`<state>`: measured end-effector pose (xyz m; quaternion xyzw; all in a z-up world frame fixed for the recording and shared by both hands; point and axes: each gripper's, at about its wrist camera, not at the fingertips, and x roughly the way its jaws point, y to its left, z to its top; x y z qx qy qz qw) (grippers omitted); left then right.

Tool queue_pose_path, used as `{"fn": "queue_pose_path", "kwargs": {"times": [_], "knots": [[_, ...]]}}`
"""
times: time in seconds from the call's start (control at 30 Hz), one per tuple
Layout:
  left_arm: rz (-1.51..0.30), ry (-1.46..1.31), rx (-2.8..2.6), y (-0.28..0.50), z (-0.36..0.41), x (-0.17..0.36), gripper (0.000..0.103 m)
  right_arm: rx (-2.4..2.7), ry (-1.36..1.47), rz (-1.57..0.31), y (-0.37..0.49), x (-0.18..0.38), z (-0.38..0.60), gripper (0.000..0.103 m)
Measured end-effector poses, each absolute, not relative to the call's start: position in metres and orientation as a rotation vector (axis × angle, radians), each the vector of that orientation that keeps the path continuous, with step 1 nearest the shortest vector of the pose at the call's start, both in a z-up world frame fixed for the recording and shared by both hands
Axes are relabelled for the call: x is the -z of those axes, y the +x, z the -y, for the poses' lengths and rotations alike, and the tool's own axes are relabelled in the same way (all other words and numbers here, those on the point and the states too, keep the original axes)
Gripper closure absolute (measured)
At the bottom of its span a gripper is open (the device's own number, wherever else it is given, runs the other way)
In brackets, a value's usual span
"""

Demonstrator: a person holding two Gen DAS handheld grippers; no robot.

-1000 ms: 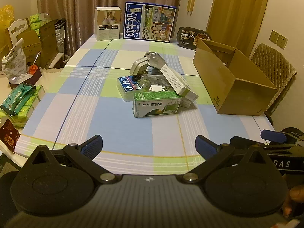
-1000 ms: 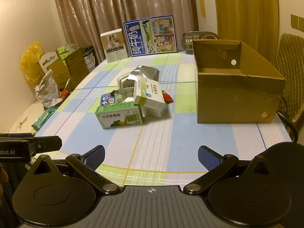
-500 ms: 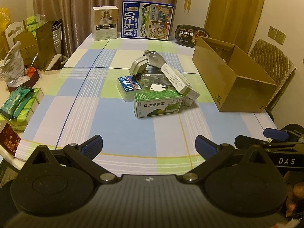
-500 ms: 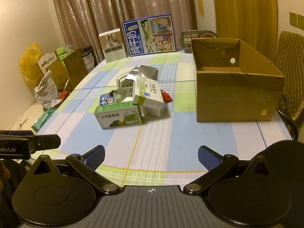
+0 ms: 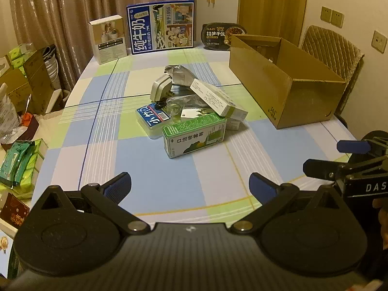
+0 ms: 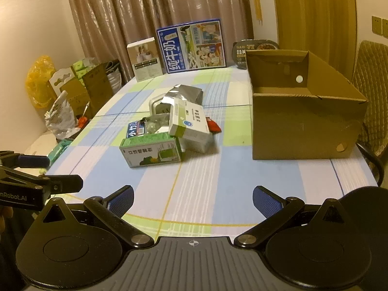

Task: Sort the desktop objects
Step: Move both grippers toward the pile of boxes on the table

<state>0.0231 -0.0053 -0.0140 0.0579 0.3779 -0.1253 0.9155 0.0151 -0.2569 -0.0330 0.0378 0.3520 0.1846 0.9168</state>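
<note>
Warm lamplight falls on a table under a blue, green and white checked cloth (image 5: 101,145), with brown curtains behind and a row of packages propped along the far edge. Near the middle of the cloth lies a small heap: a green and white rectangular carton (image 5: 194,135) at the front, a long white and green box (image 5: 218,98) leaning across the top, a clear plastic case with a blue label (image 5: 151,120) on the left side, and a crumpled silver foil bag (image 5: 180,75) at the back over a grey plastic block. To the right of the heap, well apart from it, stands an open brown cardboard box (image 6: 305,126), which looks empty from the right wrist view.

Both tools hover over the near edge of the table, short of the heap. The left gripper (image 5: 190,186) has its blue-padded fingers spread wide with nothing between them; the right gripper (image 6: 192,200) is likewise spread wide and empty.

No object seems to have been sorted yet. The sensible first pick is probably the green carton, since it is nearest and nothing rests fully on it. Close on its narrow sides, low and square, and lift straight so the leaning white box is not dragged over. The cardboard box is the likely destination.
</note>
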Motion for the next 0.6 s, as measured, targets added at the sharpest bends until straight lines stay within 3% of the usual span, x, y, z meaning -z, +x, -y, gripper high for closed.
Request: {"fn": "queue_pose_path", "kwargs": {"times": [0.6], "knots": [[-0.802,0.213,0.364,0.083,-0.009,0.027,0.005,-0.436,0.174,-0.758,0.090,0.046,0.238,0.002]]}}
